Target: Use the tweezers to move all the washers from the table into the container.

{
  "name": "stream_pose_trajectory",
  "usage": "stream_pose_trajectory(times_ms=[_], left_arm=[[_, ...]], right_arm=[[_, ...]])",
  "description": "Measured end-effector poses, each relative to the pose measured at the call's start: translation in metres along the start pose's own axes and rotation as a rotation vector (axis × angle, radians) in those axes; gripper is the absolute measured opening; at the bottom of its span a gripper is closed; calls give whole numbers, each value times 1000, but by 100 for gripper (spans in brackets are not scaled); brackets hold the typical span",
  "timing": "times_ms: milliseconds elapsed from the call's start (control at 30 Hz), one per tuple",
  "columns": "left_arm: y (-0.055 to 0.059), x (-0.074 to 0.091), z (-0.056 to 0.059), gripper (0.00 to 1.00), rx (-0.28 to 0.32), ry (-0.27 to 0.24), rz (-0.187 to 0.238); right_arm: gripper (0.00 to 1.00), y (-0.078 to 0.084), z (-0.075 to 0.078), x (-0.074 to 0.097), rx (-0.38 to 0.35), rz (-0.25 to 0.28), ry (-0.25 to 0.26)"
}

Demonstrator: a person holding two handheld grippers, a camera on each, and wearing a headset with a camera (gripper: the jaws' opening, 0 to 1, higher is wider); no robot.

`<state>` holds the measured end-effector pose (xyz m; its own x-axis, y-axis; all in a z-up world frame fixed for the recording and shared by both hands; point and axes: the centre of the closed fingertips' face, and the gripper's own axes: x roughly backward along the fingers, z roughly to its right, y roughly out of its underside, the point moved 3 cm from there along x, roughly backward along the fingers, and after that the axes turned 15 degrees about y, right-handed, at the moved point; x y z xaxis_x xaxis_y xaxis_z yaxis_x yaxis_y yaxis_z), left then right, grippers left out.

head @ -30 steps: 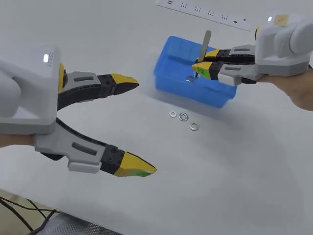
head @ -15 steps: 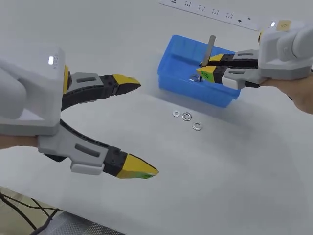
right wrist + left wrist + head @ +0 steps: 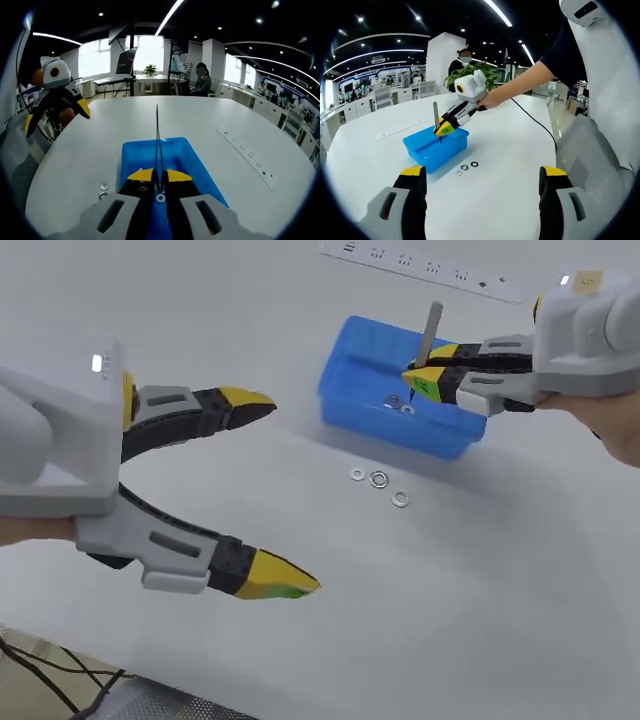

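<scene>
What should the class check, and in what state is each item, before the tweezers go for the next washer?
1. Right tool shut on the tweezers: ok.
2. Tweezers' tips empty: cannot tell, too small to see.
3. All washers in the container: not ok; three lie on the table in front of it.
4. Container upright and open: ok.
5. Left tool open, empty and apart from the washers: ok.
</scene>
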<state>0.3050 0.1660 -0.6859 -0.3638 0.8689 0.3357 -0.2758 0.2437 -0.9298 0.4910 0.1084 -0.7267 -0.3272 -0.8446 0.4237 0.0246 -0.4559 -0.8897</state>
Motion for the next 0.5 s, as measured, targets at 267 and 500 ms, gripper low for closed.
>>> stream_pose_trajectory(times_ms=[267, 500], left_arm=[[-22, -1, -33, 94, -12, -67, 60], [-50, -17, -71, 77, -42, -79, 87]], right_arm=[[8, -4, 0, 8, 19, -2, 9], [8, -6, -9, 11, 30, -6, -14]])
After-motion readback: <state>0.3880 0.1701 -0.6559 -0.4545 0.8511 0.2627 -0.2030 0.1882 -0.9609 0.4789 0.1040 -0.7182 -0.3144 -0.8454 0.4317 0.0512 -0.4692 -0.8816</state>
